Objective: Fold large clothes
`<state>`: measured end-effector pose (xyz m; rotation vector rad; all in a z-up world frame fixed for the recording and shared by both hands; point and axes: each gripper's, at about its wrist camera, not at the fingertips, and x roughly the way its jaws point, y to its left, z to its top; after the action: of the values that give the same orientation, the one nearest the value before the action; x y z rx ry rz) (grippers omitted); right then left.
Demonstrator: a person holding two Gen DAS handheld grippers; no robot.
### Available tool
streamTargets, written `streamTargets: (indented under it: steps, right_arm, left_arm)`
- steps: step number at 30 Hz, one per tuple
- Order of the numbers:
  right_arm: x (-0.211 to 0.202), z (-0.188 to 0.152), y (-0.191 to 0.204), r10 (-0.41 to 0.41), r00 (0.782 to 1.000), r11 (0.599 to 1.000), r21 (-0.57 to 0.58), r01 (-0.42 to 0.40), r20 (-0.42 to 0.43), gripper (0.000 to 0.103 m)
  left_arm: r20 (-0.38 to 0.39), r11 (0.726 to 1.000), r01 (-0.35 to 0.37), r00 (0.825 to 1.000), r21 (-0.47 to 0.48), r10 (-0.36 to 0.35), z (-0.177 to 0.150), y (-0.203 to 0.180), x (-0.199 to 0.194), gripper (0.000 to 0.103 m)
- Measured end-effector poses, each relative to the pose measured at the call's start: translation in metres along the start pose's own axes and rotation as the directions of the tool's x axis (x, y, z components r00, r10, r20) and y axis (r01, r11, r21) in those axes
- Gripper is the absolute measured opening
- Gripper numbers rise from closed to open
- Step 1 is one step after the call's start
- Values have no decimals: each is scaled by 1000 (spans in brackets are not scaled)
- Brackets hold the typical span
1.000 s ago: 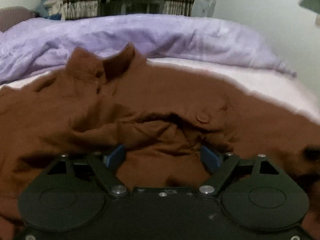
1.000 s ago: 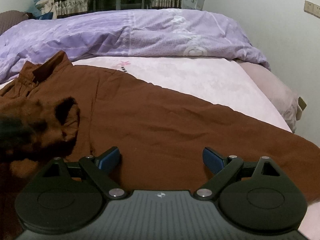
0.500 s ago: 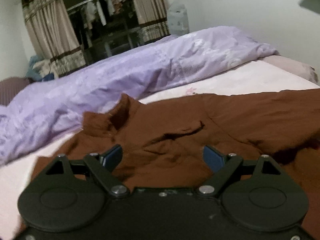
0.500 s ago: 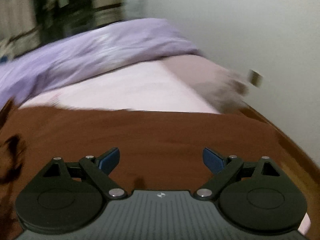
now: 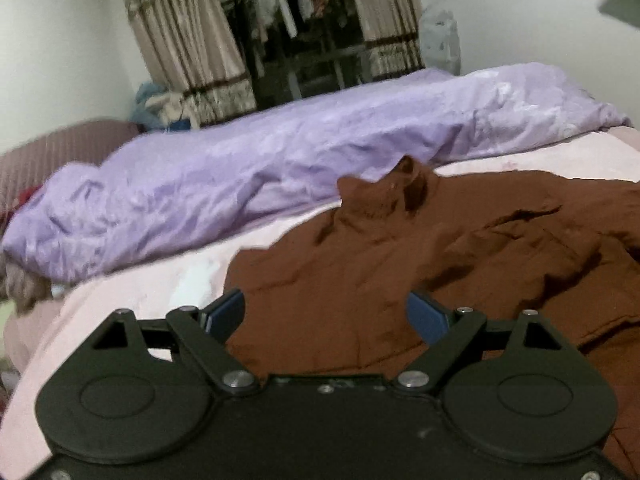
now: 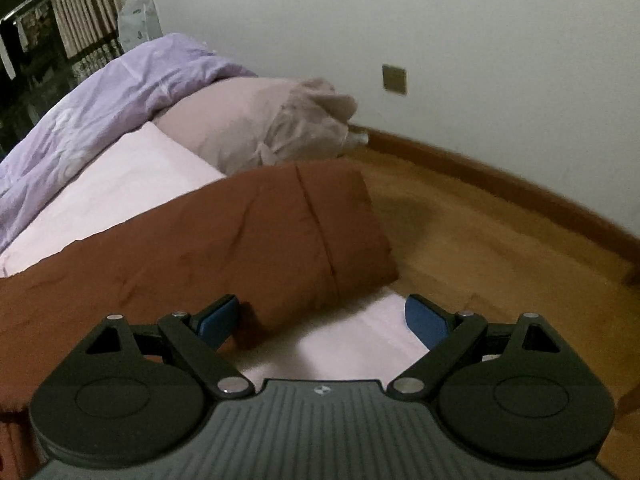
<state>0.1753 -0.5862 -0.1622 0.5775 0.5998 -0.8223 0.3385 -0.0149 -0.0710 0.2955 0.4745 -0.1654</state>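
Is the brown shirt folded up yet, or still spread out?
Spread out. The shirt lies rumpled across the bed, collar up, and its far end reaches the bed's edge.

The brown garment (image 5: 460,256) before me lay rumpled across the pink bed (image 5: 160,292), collar raised, one sleeve (image 6: 320,224) reaching the mattress edge.

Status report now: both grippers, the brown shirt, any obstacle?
Left gripper open, empty. Right gripper open, empty. Brown shirt spread on bed, unfolded, sleeve end at bed edge. Purple duvet behind, apart.
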Motion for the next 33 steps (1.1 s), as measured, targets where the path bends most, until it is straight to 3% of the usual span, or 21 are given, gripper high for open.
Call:
streamTargets:
  steps: [4,6,8,10,13,17,19,22,26,30,33]
  right_arm:
    - [10,6,5,5,999,1000,27,-6,32,97]
    - [8,8,2,29,996,997,69,-35,83,43]
    - [3,10,1,120,988,984,118,-131,100,26]
    - [-12,10,12,195,969,966,144,-217,148,25]
    - [-43,10,57,303,931,945,66,-322,203,24]
    - [-95,-11,158,464,853,886,-136,-444,240,23]
    - [-125,-37,225,541,808,833,-280,-476,233,23]
    - [-161,-86,313,639,747,737,-421,-529,181,23]
    - [-189,-143,402,742,668,609,-479,-633,61,23]
    - [-200,-185,453,798,601,529,-445,-723,-29,23]
    - [-192,-206,470,807,586,510,-416,-753,-73,23]
  left_arm:
    - [-27,1000,5,1000,-19,-5,-5,7,11,90]
    - [-30,999,-10,1000,-30,9,-6,11,11,90]
    - [-43,998,-23,999,-58,20,-6,17,18,90]
    - [-66,996,-37,997,-79,32,-6,23,24,90]
    - [-70,990,-78,995,-115,71,-2,33,36,90]
    - [-80,980,-134,989,-146,123,-2,49,50,90]
    - [-79,976,-158,986,-152,147,-1,54,53,90]
    - [-70,977,-162,986,-136,154,0,58,57,90]
    - [-96,972,-144,987,-187,128,-3,65,67,90]
    - [-130,973,-144,984,-182,122,-8,62,73,90]
    - [-140,970,-163,980,-182,139,-9,67,74,90]
